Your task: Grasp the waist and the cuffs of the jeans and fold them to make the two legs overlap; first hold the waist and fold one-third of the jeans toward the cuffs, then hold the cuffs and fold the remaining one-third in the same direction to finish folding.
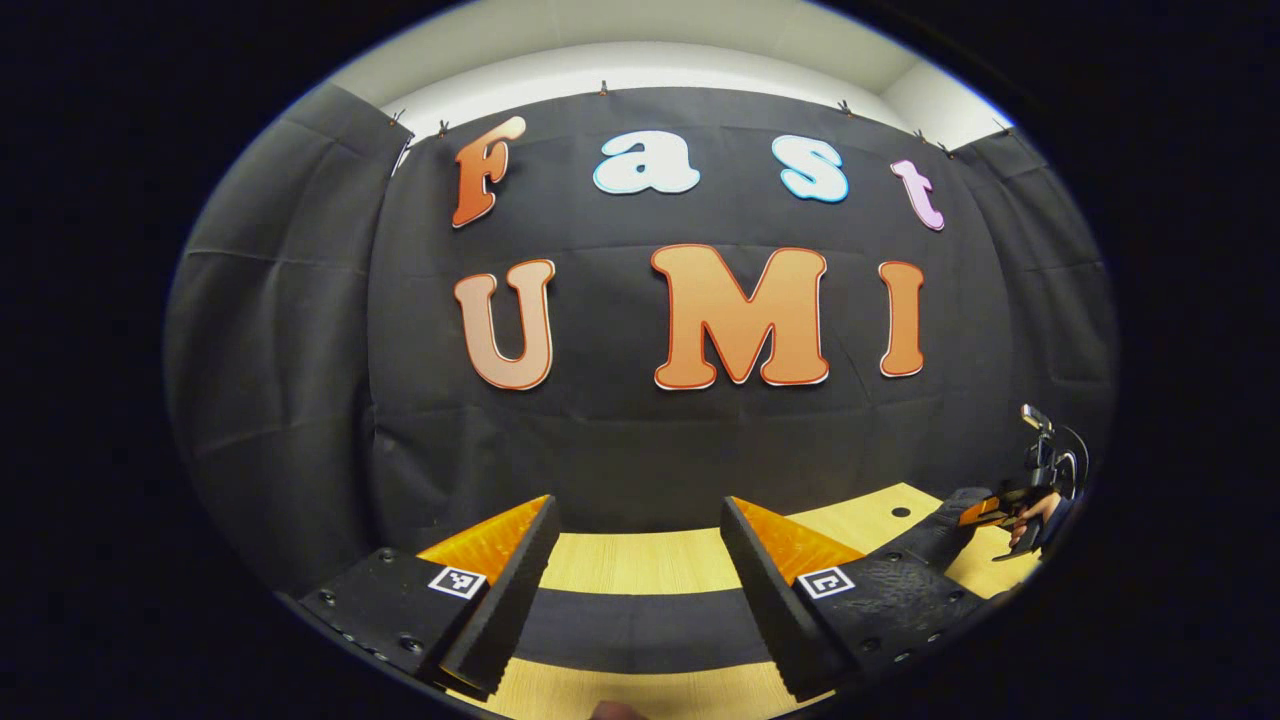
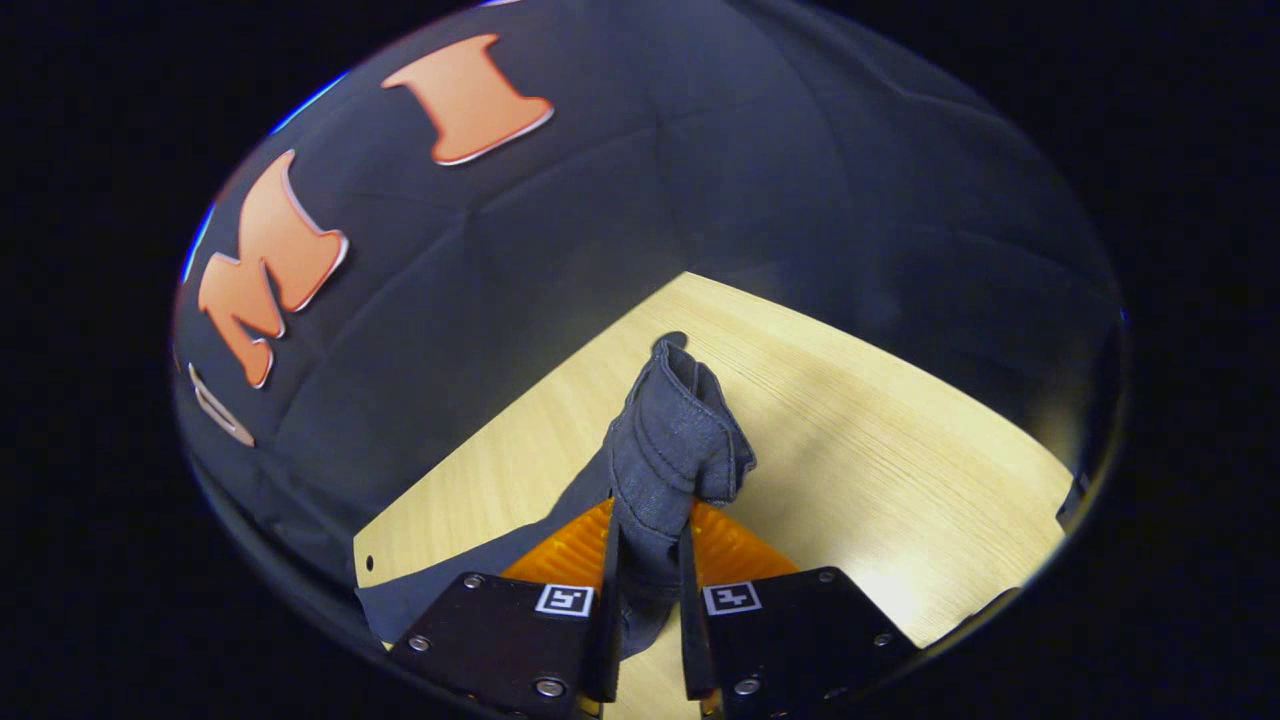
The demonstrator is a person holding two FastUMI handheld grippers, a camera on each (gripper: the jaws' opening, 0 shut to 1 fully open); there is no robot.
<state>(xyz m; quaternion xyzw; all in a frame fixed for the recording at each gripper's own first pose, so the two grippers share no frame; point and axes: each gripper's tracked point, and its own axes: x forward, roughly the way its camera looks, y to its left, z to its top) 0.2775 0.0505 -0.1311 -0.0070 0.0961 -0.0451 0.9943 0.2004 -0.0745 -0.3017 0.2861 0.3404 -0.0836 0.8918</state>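
The jeans (image 2: 672, 450) are dark blue-grey denim. My right gripper (image 2: 650, 525) is shut on a bunched end of them, and the fabric sticks up past the fingertips above the wooden table (image 2: 860, 450). More denim trails down to the lower left (image 2: 450, 590). In the left gripper view my left gripper (image 1: 637, 505) is open with nothing between its fingers. A dark band that looks like the jeans (image 1: 640, 630) lies flat across the table below it. At the far right the other gripper (image 1: 1040, 480), held by a hand, lifts the denim (image 1: 940, 530) off the table.
The light wooden table (image 1: 640, 565) reaches back to the black cloth wall (image 1: 620, 440). A small hole (image 1: 900, 512) marks the tabletop near its far edge, and another hole (image 2: 370, 563) sits by a corner in the right gripper view.
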